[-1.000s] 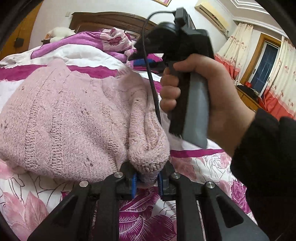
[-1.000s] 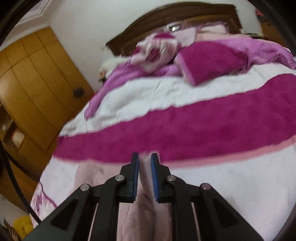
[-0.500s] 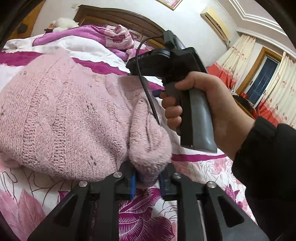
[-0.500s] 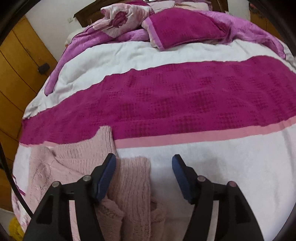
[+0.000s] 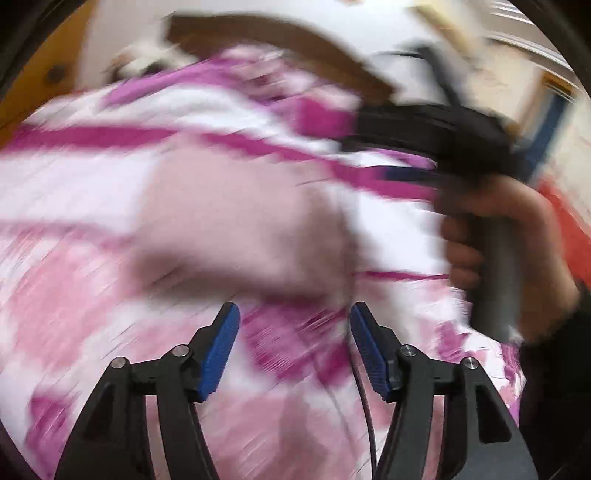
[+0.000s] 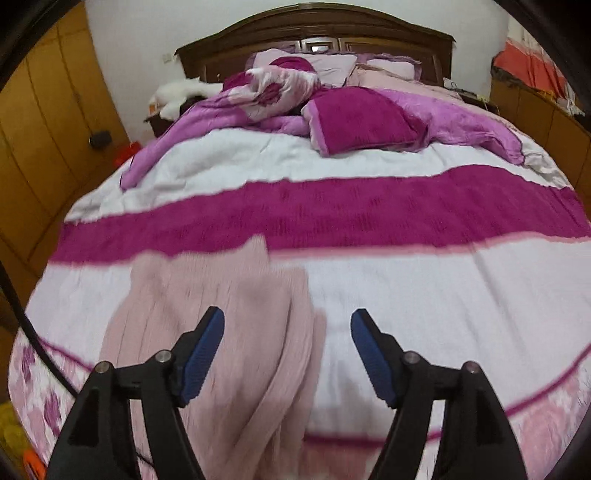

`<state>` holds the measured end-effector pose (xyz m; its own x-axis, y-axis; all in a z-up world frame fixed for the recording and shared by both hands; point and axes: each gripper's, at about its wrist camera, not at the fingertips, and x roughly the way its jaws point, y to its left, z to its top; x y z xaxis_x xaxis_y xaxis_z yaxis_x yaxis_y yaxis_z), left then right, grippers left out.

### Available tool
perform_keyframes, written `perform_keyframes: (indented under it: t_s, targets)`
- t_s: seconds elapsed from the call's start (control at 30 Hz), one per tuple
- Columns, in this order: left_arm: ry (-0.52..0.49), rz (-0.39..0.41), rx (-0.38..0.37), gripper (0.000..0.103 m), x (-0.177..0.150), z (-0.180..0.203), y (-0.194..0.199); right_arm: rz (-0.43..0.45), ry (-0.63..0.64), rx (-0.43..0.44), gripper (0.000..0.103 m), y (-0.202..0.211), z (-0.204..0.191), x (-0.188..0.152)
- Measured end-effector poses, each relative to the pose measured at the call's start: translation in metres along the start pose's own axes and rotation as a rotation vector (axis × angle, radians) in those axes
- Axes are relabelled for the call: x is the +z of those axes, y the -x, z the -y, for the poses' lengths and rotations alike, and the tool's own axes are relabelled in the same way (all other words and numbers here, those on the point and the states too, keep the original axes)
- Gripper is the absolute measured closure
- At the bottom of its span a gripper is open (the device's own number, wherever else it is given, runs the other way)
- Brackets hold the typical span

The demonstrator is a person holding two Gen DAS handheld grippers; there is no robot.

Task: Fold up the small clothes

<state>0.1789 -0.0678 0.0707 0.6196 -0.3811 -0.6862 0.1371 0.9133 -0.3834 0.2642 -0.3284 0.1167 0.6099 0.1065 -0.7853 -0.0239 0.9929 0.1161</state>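
A pale pink knitted sweater (image 6: 225, 314) lies folded on the white and magenta bedspread (image 6: 406, 288). In the right wrist view my right gripper (image 6: 287, 350) is open and empty above the sweater's right edge. In the blurred left wrist view the sweater (image 5: 240, 229) lies just ahead of my left gripper (image 5: 294, 347), which is open and empty. The right gripper's black body and the hand holding it (image 5: 491, 229) show at the right of that view.
Pillows and a crumpled purple quilt (image 6: 332, 107) are heaped at the wooden headboard (image 6: 314, 33). Wooden wardrobes (image 6: 40, 122) stand along the left. A floral sheet border (image 6: 546, 413) runs along the bed's near edge.
My left gripper has let go of the sweater's sleeve and opened, moving fast. My right gripper, open since half a second ago, has pulled back and up from the sweater.
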Motion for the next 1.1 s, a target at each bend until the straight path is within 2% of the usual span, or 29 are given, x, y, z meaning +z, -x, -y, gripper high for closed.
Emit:
perform_keyframes:
  t_s: [0.07,0.13,0.2,0.3,0.37,0.43,0.47,0.53,0.67,0.7,0.77,0.8,0.83,0.87,0.9,0.93,0.97,1.03,1.1]
  targets:
    - [0.085,-0.019,0.022,0.063,-0.009,-0.032,0.014,0.037,-0.013,-0.020,0.029,0.025,-0.012,-0.019]
    - [0.101,-0.022,0.096,0.063,-0.013,-0.056,0.014,0.099,-0.053,0.025,0.029,0.051,-0.023,-0.041]
    - [0.121,-0.015,0.120,0.063,-0.010,-0.072,0.009,0.111,-0.084,0.063,0.027,0.064,-0.032,-0.059]
    - [0.132,0.038,0.077,0.063,-0.002,-0.087,0.002,0.099,-0.121,0.078,0.027,0.060,-0.046,-0.082]
    - [0.072,0.062,0.029,0.063,0.006,-0.084,-0.005,0.107,-0.129,0.067,0.027,0.049,-0.053,-0.095]
    - [-0.003,0.066,0.006,0.063,0.013,-0.078,-0.010,0.113,-0.190,0.078,0.027,0.032,-0.051,-0.106]
    - [-0.058,0.080,0.014,0.063,0.014,-0.072,-0.014,0.099,-0.223,0.118,0.027,0.023,-0.048,-0.110]
    - [-0.096,0.089,0.013,0.063,0.019,-0.068,-0.025,0.086,-0.277,0.217,0.029,0.010,-0.046,-0.113]
    - [-0.030,0.092,-0.005,0.064,0.025,-0.079,-0.037,0.175,-0.294,0.217,0.030,0.003,-0.046,-0.116]
    - [0.006,0.085,0.003,0.067,0.028,-0.086,-0.040,0.196,-0.318,0.226,0.030,-0.001,-0.044,-0.119]
    - [0.087,0.082,-0.026,0.088,0.029,-0.101,-0.039,0.209,-0.369,0.287,0.030,-0.010,-0.038,-0.125]
    - [0.121,0.087,-0.042,0.090,0.031,-0.106,-0.040,0.203,-0.394,0.302,0.031,-0.015,-0.036,-0.128]
    - [0.148,0.099,-0.058,0.095,0.031,-0.111,-0.037,0.199,-0.400,0.288,0.038,-0.017,-0.035,-0.129]
    - [0.156,0.110,-0.054,0.098,0.031,-0.113,-0.035,0.203,-0.393,0.220,0.058,-0.018,-0.036,-0.129]
    - [0.149,0.124,-0.029,0.099,0.030,-0.112,-0.033,0.203,-0.384,0.085,0.069,-0.018,-0.036,-0.129]
    - [0.140,0.129,-0.020,0.100,0.029,-0.110,-0.031,0.197,-0.382,0.018,0.084,-0.021,-0.035,-0.128]
    - [0.131,0.133,-0.011,0.100,0.028,-0.107,-0.030,0.184,-0.400,0.000,0.094,-0.024,-0.030,-0.129]
    - [0.128,0.131,-0.001,0.101,0.028,-0.107,-0.031,0.163,-0.453,-0.008,0.103,-0.027,-0.018,-0.129]
    - [0.140,0.124,-0.008,0.101,0.029,-0.111,-0.032,0.142,-0.445,-0.030,0.103,-0.031,-0.013,-0.128]
